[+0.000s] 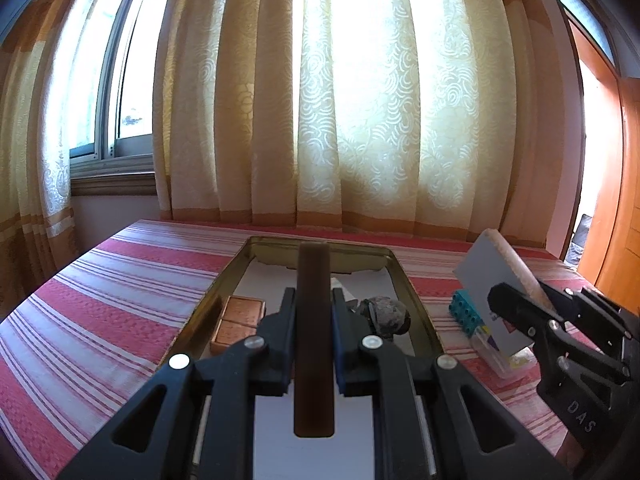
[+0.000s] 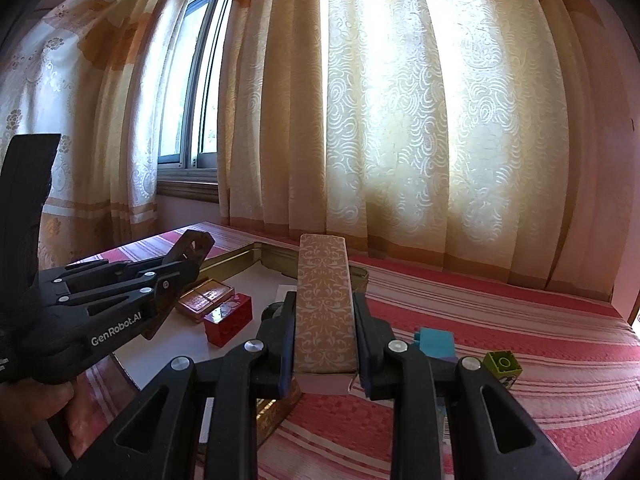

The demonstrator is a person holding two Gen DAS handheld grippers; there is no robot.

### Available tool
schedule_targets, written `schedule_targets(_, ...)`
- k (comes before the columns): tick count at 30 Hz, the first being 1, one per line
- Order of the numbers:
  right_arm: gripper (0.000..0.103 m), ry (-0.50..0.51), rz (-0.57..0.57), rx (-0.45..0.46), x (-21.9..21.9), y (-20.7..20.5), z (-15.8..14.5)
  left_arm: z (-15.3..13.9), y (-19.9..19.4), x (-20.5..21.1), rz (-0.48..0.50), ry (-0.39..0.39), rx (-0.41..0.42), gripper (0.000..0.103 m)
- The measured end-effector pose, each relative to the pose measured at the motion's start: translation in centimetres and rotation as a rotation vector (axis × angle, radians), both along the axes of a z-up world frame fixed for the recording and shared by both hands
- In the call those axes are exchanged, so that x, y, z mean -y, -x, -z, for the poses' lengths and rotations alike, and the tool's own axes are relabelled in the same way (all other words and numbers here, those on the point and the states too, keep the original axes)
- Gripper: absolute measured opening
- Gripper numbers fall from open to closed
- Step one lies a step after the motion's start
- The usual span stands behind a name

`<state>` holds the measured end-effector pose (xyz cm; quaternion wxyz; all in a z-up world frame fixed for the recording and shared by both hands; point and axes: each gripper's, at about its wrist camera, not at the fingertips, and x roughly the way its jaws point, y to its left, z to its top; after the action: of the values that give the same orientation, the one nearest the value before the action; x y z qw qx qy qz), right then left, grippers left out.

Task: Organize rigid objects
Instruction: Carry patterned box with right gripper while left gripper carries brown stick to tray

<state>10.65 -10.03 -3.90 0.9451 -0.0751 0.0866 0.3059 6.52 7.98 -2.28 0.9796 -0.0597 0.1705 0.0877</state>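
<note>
My left gripper [image 1: 314, 308] is shut on a dark brown flat bar [image 1: 314, 340], held edge-on over the open metal tin [image 1: 416, 292]. The tin holds a copper-coloured box [image 1: 240, 320] and a grey stone [image 1: 386, 314]. My right gripper [image 2: 324, 328] is shut on a patterned beige box [image 2: 325, 308], held above the striped cloth just right of the tin [image 2: 236, 258]. The right gripper and its box [image 1: 488, 276] also show at the right of the left wrist view. A red brick [image 2: 229, 319] lies in the tin.
A red-and-white striped tablecloth [image 1: 100, 304] covers the table. A teal brick [image 1: 466, 312] and a clear plastic case [image 1: 498, 354] lie right of the tin. A green brick [image 2: 502, 364] and a teal brick [image 2: 436, 342] lie on the cloth. Curtains [image 2: 400, 120] hang behind.
</note>
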Motion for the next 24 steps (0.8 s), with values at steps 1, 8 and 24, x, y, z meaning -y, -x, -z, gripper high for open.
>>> schedule_targets(1, 0.027, 0.002, -0.002, 0.001, -0.1, 0.0, 0.0, 0.0, 0.0, 0.0, -0.001, -0.002, -0.002, 0.014)
schedule_targets(8, 0.027, 0.012, -0.015, 0.004, -0.9, 0.0, 0.0, 0.0, -0.1, -0.2, -0.002, -0.011, -0.004, 0.014)
schedule_targets(24, 0.027, 0.045, -0.042, 0.009, -3.1, 0.2, 0.1, 0.2, -0.6, -1.4, -0.013, -0.041, -0.011, 0.014)
